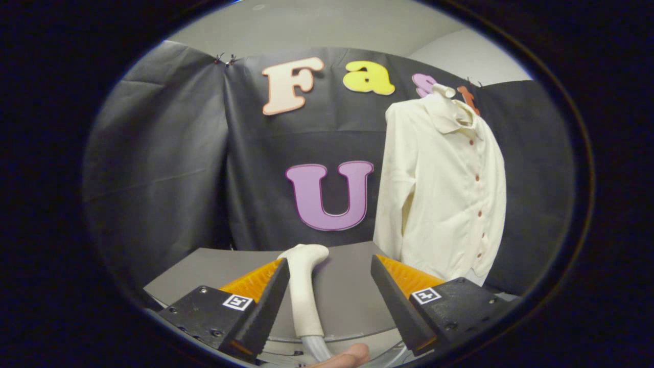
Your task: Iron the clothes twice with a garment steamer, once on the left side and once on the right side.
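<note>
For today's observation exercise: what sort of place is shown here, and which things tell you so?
Probably a staged recording booth, not a home: black cloth walls, one cream shirt hung for steaming, a white garment steamer lying on a grey table between the open gripper fingers.

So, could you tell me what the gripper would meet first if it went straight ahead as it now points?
Probably the steamer, standing between the open gripper fingers, close to the left one. Beyond it lie the table and the booth's wall; depth is unclear.

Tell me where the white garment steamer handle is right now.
In the gripper view, the white garment steamer handle stands between the open gripper fingers, nearer the left one, on the grey table, with the cream buttoned shirt hanging beyond.
</note>
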A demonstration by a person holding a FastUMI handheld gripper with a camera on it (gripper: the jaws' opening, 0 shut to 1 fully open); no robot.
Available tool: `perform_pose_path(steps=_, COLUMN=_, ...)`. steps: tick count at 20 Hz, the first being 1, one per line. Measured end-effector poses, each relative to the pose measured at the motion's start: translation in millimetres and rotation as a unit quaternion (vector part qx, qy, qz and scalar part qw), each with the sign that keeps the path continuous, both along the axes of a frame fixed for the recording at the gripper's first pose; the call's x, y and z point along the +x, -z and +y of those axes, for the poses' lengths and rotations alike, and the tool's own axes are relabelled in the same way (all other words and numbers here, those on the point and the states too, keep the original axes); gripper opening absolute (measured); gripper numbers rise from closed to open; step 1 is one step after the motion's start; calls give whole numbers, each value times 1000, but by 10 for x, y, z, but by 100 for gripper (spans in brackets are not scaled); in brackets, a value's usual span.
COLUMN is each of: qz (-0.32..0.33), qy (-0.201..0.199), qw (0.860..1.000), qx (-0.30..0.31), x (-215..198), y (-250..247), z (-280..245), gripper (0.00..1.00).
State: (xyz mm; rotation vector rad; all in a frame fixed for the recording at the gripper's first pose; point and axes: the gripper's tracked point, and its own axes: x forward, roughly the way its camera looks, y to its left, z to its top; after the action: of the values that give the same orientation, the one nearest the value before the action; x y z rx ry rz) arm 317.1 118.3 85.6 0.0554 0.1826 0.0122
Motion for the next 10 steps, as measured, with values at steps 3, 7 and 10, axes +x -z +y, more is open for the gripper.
perform_pose_path(steps=3, qz=28, qy=-19, qw=999, qx=2, x=365, y=147, z=240, gripper=97)
perform_pose_path(steps=7, qz=148, qy=-16, qw=988, qx=-43, x=638, y=744, z=410, gripper=98)
perform_pose_path(steps=10, qz=199, qy=22, qw=977, qx=-75, x=714, y=886, z=319, gripper=95)
